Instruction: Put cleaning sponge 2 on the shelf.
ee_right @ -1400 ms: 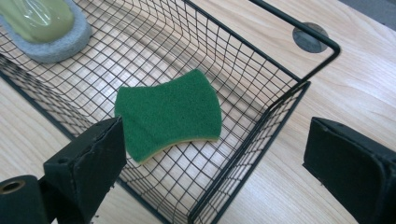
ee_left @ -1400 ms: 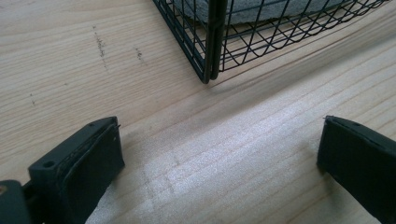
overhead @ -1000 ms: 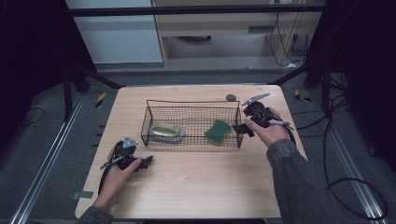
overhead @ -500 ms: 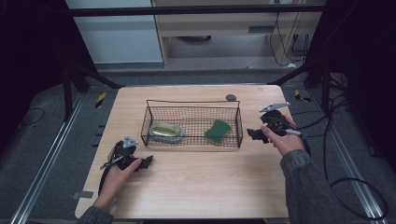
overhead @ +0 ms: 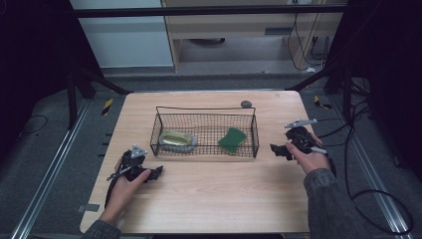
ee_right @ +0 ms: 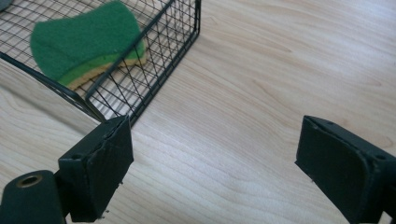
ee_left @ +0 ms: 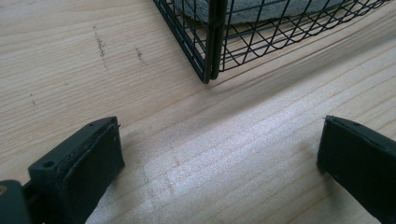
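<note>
A black wire basket [overhead: 204,112] stands mid-table. Inside it lie a green and yellow sponge [overhead: 232,140] at the right end and a pale yellowish object [overhead: 175,139] at the left end. My left gripper [overhead: 157,172] rests on the wood near the basket's front-left corner, open and empty. In the left gripper view the left gripper [ee_left: 219,158] has its jaws wide apart over bare wood, just short of the basket corner [ee_left: 212,42]. My right gripper [overhead: 276,149] hovers low, right of the basket, open with nothing in it. In the right gripper view the right gripper [ee_right: 215,163] looks past the basket's end wall [ee_right: 163,46] at the sponge [ee_right: 84,42].
A small dark round object [overhead: 246,104] sits on the wooden table [overhead: 209,199] behind the basket. Cables trail over the floor to the right [overhead: 358,164]. Broad bare wood lies in front of the basket, between the two hands.
The right hand has drawn away from the basket's right end, rightward and lower toward the table. The left hand and gripper have stayed where they were.
</note>
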The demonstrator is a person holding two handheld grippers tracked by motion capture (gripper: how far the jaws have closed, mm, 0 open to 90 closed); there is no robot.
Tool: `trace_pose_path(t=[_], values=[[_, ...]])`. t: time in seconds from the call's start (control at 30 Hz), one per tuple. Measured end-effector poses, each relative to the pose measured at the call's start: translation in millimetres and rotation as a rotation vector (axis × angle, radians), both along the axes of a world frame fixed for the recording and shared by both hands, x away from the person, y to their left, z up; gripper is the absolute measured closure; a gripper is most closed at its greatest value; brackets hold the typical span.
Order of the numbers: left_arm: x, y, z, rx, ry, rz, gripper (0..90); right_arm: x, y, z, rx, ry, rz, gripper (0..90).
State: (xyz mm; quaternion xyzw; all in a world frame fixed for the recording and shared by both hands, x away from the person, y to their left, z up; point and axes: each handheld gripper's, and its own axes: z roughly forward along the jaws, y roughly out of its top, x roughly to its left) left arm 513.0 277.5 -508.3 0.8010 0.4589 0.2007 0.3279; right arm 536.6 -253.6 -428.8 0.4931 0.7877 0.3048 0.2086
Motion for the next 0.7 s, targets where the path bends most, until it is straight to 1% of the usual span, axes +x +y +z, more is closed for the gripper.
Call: trace_pose_path(t=[0.17,0.37,0.43,0.63,0.7], values=[[0.0,0.0,0.0,0.000,0.000,0.000,0.0,-4.7,-5.7,-13.5,0.003,0.015,-0.013,11.7],[0.0,0.0,0.0,0.000,0.000,0.000,0.0,-7.9,-6.0,-30.5,0.007,0.038,-0.024,11.8],[0.0,0.0,0.0,0.000,0.000,0.000,0.0,-7.9,-5.7,-35.6,0.011,0.038,-0.031,11.9],[0.0,0.0,0.0,0.000,0.000,0.000,0.0,-4.6,-7.4,-50.7,0.016,0.030,-0.077,11.1],[0.0,0.0,0.0,0.000,0.000,0.000,0.0,-2.5,-8.9,-55.7,0.026,0.029,-0.102,10.6]])
